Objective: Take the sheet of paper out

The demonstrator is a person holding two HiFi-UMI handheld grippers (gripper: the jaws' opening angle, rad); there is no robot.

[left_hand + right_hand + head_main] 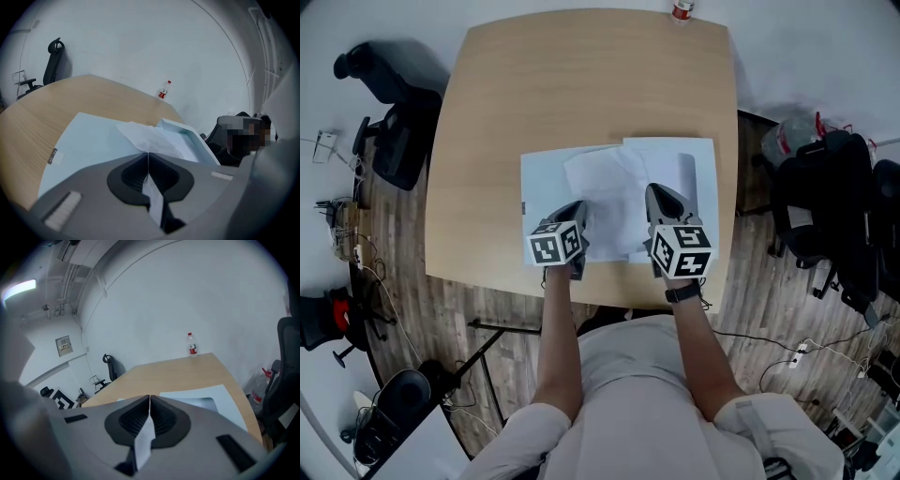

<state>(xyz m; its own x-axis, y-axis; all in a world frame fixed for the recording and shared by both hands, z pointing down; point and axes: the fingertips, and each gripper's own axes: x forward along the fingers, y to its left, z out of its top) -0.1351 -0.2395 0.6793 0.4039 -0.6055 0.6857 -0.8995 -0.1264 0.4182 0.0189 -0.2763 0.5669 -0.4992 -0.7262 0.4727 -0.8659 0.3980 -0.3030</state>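
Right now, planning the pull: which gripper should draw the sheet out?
Left, probably: the left gripper is shut on the sheet of paper, which runs straight from its jaws. The right gripper clamps an unidentified paper edge.

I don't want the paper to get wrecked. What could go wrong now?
The sheet of paper looks crumpled where the left gripper pinches it in shut jaws, so pulling could tear it. The right gripper pinches only a thin edge, seemingly of the folder, which might slip free.
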